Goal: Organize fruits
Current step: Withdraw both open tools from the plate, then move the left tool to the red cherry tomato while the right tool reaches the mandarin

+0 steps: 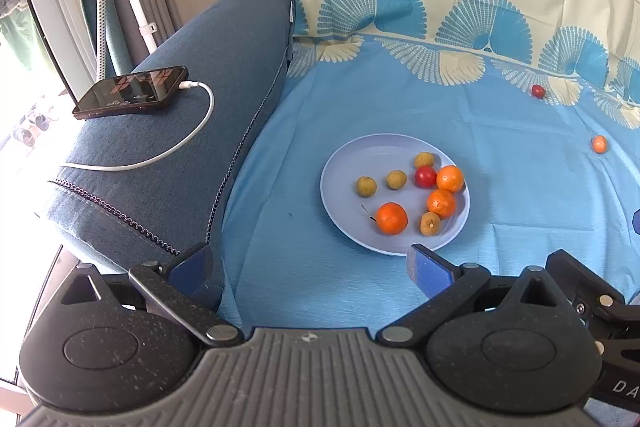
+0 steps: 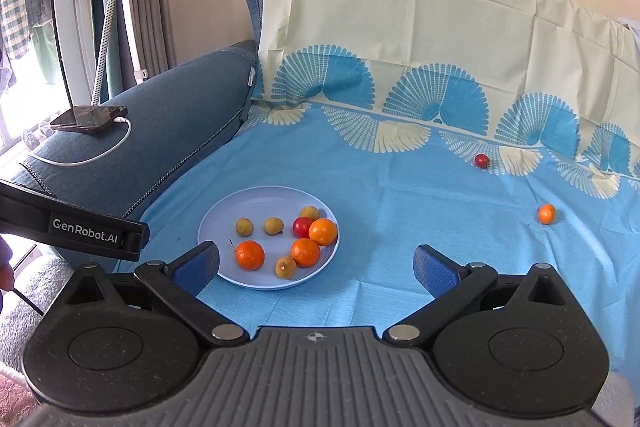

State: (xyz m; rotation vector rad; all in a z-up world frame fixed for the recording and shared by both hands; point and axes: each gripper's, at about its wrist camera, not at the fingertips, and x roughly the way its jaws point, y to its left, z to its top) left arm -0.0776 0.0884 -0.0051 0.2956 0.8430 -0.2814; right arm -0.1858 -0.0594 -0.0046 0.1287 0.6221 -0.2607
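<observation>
Two fruits lie loose on the blue patterned sheet (image 2: 380,195), well apart from the round pale-blue plate (image 2: 224,223): a small red tomato (image 2: 482,160) and a small orange mandarin (image 2: 546,214). Both the left tongs (image 1: 308,267) and right tongs (image 2: 316,265) are spread wide, empty. Approach the mandarin from above and close gently. Plate count: three mandarins, four brownish longans, one tomato.
</observation>
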